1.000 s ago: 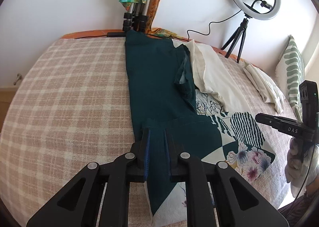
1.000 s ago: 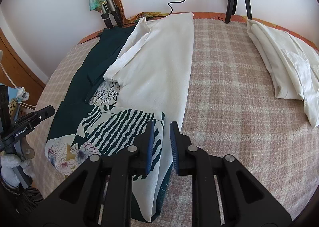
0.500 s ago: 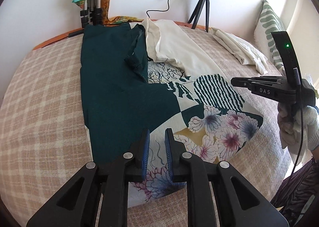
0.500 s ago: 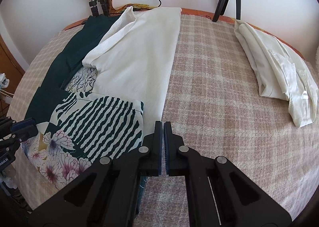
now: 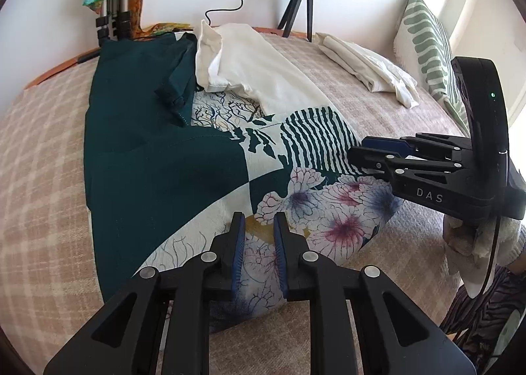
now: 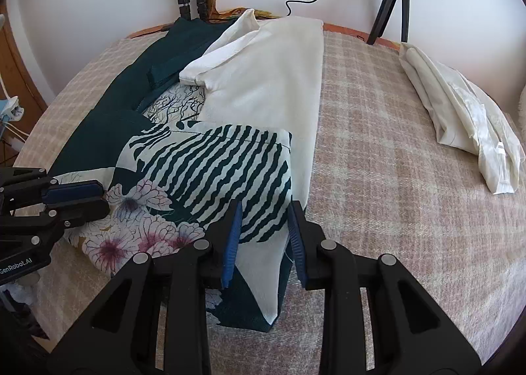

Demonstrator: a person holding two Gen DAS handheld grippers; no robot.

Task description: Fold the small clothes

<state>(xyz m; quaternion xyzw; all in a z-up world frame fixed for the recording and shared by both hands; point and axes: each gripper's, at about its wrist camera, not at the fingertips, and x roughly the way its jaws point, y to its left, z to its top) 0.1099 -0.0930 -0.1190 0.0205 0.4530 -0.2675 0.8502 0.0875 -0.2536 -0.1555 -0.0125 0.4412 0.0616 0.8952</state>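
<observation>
1. Teal-and-floral garment lies on the checked bed, filling centre-left of the left wrist view and left-centre of the right wrist view.
2. Done so far, my read: the near end is doubled back, so the printed side (stripes, flowers) lies on top of the plain teal. A sleeve is tucked in at upper centre of the left view. One lengthwise fold looks made.
3. Left to do, my read: at least one more fold to get it compact. Cream garment is overlapping its far right part; it looks unfolded too. Cream bundle at right of the right view looks already folded, well apart.
4. Orientation: long axis runs from bottom centre of the left view up to the upper left, towards the wall and tripod legs. Folded end points at you; far end points at the wall.
5. Your left gripper is released, its fingers spread over the floral hem, nothing between them.
6. Your right gripper is released too, wide gap, straddling the striped corner without pinching it.
7. Both hover over the near folded edge; I can't tell whether the tips touch cloth.
</observation>
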